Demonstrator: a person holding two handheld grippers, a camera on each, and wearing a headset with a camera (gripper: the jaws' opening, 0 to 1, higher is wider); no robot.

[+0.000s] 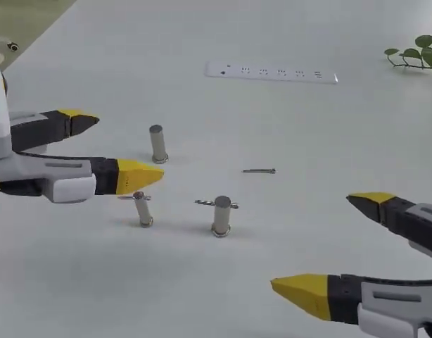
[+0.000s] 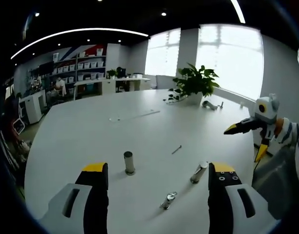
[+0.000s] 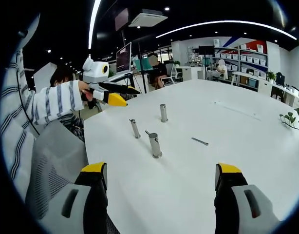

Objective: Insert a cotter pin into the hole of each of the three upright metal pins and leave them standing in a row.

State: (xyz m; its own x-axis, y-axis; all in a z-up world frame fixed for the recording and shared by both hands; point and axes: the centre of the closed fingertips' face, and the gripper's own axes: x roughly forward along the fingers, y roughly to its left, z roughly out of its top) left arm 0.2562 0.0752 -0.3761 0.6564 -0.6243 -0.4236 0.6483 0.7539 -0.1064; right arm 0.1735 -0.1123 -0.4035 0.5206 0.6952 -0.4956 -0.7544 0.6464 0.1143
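Note:
Three metal pins stand upright on the white table. The far pin (image 1: pixel 157 143) (image 2: pixel 129 162) (image 3: pixel 163 112) has nothing through it. A cotter pin crosses the top of the near-left pin (image 1: pixel 142 209) (image 3: pixel 135 128) and of the near-right pin (image 1: pixel 221 215) (image 3: pixel 155 145). A loose cotter pin (image 1: pixel 259 170) (image 2: pixel 177 149) (image 3: pixel 200 141) lies flat to the right of them. My left gripper (image 1: pixel 124 146) (image 2: pixel 159 170) hovers open just left of the pins, holding nothing. My right gripper (image 1: pixel 313 241) (image 3: pixel 161 168) is open and empty at the lower right.
A white power strip (image 1: pixel 271 72) lies at the back of the table. A small green plant (image 1: pixel 416 55) sits at the far right edge. A person's striped sleeve (image 3: pixel 47 105) holds the left gripper. Bare tabletop (image 1: pixel 286 134) surrounds the pins.

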